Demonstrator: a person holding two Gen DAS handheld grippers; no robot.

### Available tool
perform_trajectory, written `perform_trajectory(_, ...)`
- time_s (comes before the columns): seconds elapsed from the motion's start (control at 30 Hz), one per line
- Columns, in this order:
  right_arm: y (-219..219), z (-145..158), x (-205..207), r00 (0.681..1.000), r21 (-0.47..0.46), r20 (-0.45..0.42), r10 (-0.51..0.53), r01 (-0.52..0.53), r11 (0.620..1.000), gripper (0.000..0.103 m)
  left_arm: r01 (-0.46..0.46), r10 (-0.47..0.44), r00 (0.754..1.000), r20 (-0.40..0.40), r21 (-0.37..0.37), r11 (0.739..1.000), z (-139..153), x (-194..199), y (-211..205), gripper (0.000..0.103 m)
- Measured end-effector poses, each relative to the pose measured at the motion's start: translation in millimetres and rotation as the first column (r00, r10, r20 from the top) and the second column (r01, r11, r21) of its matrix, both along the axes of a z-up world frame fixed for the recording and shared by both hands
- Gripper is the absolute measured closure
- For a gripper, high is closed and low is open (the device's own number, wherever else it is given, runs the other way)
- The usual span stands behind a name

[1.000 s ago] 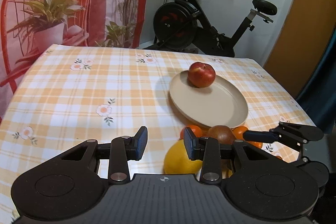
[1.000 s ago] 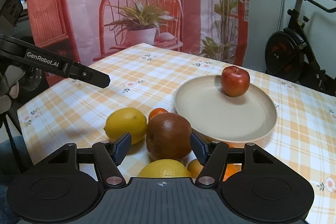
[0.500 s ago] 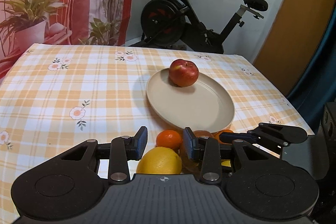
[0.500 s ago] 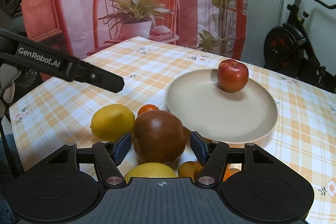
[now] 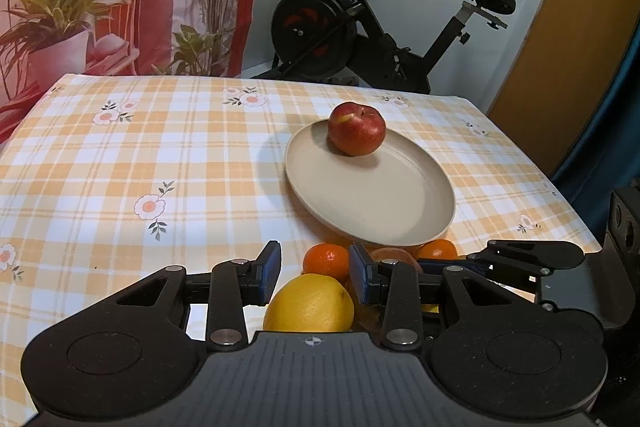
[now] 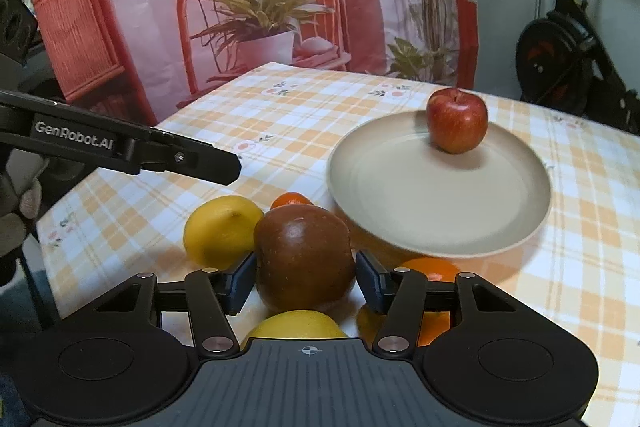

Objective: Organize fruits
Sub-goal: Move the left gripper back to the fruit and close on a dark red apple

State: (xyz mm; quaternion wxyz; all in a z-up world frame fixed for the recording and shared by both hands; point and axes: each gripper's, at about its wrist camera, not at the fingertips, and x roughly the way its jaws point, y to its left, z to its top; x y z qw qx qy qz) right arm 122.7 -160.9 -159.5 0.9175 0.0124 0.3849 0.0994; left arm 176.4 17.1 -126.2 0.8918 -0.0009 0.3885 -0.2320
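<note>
A beige plate [image 5: 372, 203] [image 6: 436, 203] holds one red apple [image 5: 357, 133] [image 6: 457, 125] at its far edge. My right gripper [image 6: 305, 277] straddles a dark brown-red apple [image 6: 304, 259]; its pads sit beside the apple with small gaps, so it is open. My left gripper [image 5: 314, 271] is open above a yellow lemon [image 5: 310, 305] and a small orange [image 5: 326, 262]. In the right wrist view the lemon [image 6: 222, 229], a second lemon [image 6: 296, 325] and oranges [image 6: 430, 269] lie around the dark apple.
The table has an orange checked cloth [image 5: 140, 163]. An exercise bike [image 5: 360, 27] stands behind the far edge. A pink backdrop [image 6: 200, 7] hangs at the back left. The left gripper's finger [image 6: 120, 147] crosses the right wrist view.
The right gripper has moved forward around the dark apple, which now sits between its pads. The left gripper has swung over the lemon and small orange.
</note>
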Motion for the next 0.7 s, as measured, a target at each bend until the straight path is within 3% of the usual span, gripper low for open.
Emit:
perform_trajectory(0.4,-7,-1,5,0.999,0.107,-0.051,-0.015,0.020,0.994,0.052,-0.004,0.004,1.000,-0.012,-0.003,1.000,-2,0,1,0.064)
perform_trajectory(0.7,-26,10,0,0.995,0.081,0.013,-0.101,0.099,0.992,0.053,-0.004,0.003,1.000,-0.024,-0.015,1.000,-5,2,-2,0.064)
